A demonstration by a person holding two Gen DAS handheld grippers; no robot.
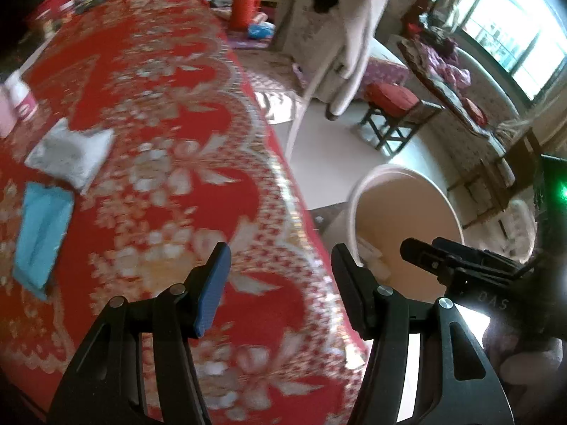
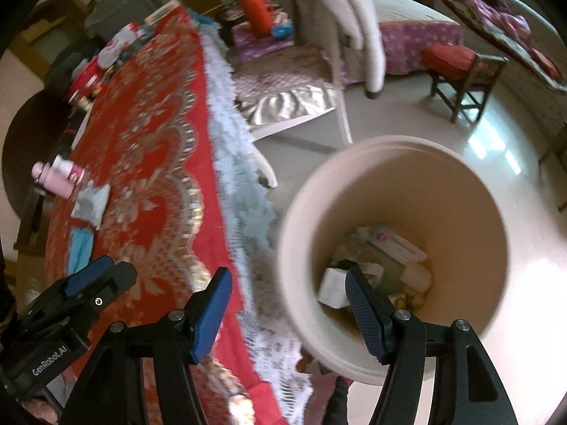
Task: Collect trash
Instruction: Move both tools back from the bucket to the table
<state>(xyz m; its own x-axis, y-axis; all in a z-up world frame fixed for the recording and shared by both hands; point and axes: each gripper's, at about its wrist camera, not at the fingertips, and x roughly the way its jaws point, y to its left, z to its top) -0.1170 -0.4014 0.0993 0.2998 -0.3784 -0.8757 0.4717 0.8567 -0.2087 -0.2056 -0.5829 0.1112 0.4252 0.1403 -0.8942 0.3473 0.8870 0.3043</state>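
Observation:
A beige trash bin [image 2: 400, 184] stands on the floor beside the table's right edge, with paper scraps [image 2: 397, 248] inside; it also shows in the left wrist view [image 1: 407, 212]. On the red patterned tablecloth [image 1: 149, 113] lie a white crumpled wrapper [image 1: 71, 152] and a blue packet [image 1: 42, 233], both at the left; they also show in the right wrist view, the wrapper [image 2: 90, 203] and the packet [image 2: 79, 248]. My left gripper [image 1: 280, 283] is open and empty above the table's right edge. My right gripper [image 2: 288, 308] is open and empty over the bin's near rim.
A pink bottle [image 2: 56, 177] lies on the table's left side, with boxes and clutter [image 2: 106, 56] at the far end. A white chair with clothing [image 1: 340, 35], a red-cushioned stool [image 1: 393, 113] and a red cylinder [image 1: 244, 3] stand on the floor beyond.

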